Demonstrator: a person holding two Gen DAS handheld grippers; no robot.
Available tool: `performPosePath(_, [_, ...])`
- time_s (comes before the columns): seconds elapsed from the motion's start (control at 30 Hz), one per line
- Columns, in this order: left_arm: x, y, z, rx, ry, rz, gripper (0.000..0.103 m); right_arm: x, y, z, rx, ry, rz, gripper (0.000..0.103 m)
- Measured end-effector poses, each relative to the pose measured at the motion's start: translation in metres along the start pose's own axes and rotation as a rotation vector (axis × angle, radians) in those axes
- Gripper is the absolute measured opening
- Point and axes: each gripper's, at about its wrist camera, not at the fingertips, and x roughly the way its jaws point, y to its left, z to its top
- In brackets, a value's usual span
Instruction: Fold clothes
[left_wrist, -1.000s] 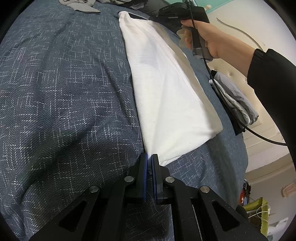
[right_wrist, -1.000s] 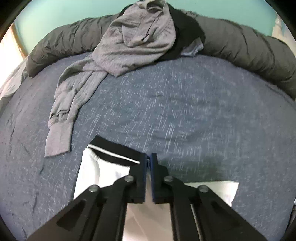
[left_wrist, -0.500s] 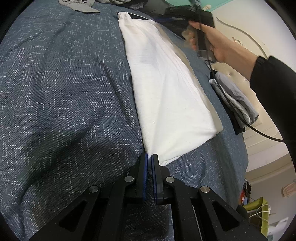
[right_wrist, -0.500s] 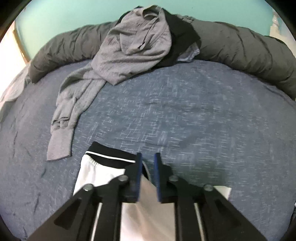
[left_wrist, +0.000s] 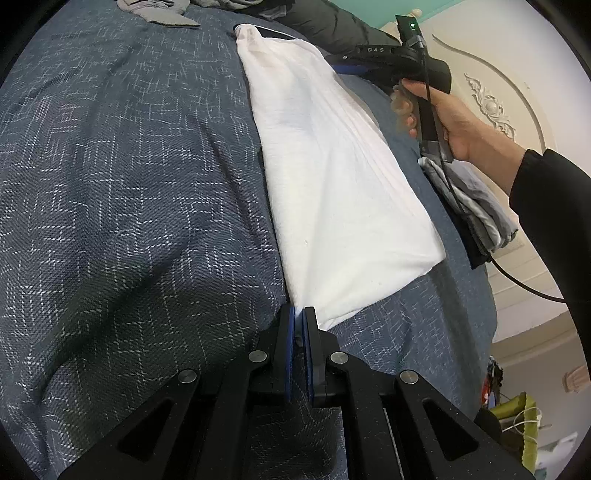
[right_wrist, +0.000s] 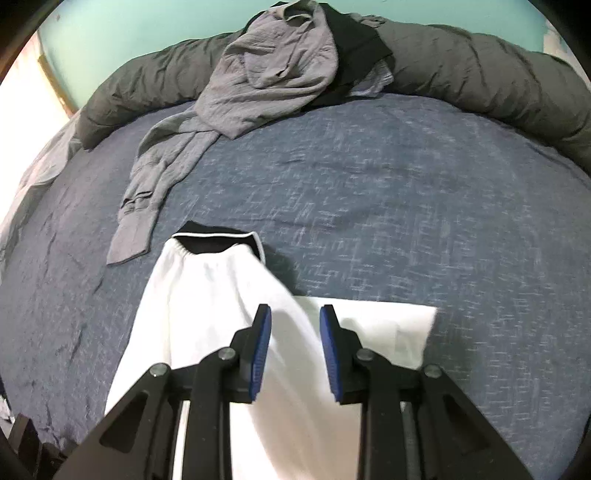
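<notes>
Left claw (left_wrist: 298, 314) pinches the white trousers' (left_wrist: 332, 177) hem corner; right claw (right_wrist: 295, 317) gapes above them; grey shirt (right_wrist: 258, 74) at 12 o'clock lies unfolded.

Lighting: soft, even indoor light; dim shadow across the bedspread (left_wrist: 110, 206) near edge. Quality: strong fisheye bending, black vignette corners; right wrist view motion-blurred; white garment (right_wrist: 207, 306) overexposed.
</notes>
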Motion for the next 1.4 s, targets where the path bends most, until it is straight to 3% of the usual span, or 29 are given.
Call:
performPosePath(0.03, [0.000,0.000,0.000,0.000,0.000,-0.001,0.005,0.003,0.001,-0.001,-0.008,0.011,-0.001,0.013])
performPosePath(0.13, [0.001,0.000,0.001,-0.001,0.001,-0.002,0.005,0.004,0.000,-0.001,-0.012,0.001,-0.020,0.002])
performPosePath(0.33, [0.001,0.000,0.001,0.000,0.002,-0.003,0.005,-0.006,-0.012,0.005,0.032,-0.071,-0.103,0.001])
performPosePath(0.67, [0.000,-0.001,0.000,0.001,0.003,-0.002,0.005,0.012,-0.025,0.008,0.063,-0.050,-0.244,0.000])
performPosePath(0.87, [-0.001,0.001,-0.001,-0.003,0.007,-0.010,0.005,0.009,-0.029,0.006,0.065,-0.094,-0.192,0.000])
performPosePath(1.03, [-0.002,0.005,0.000,-0.015,0.010,-0.010,0.005,-0.016,-0.048,-0.007,0.150,-0.152,-0.158,0.000])
performPosePath(1.23, [-0.009,0.005,0.001,-0.043,0.000,-0.004,0.005,-0.064,-0.046,-0.040,0.180,-0.178,-0.022,0.001])
performPosePath(1.4, [-0.020,0.003,0.002,-0.065,-0.017,0.007,0.005,-0.107,-0.034,-0.101,0.224,-0.178,0.080,0.001])
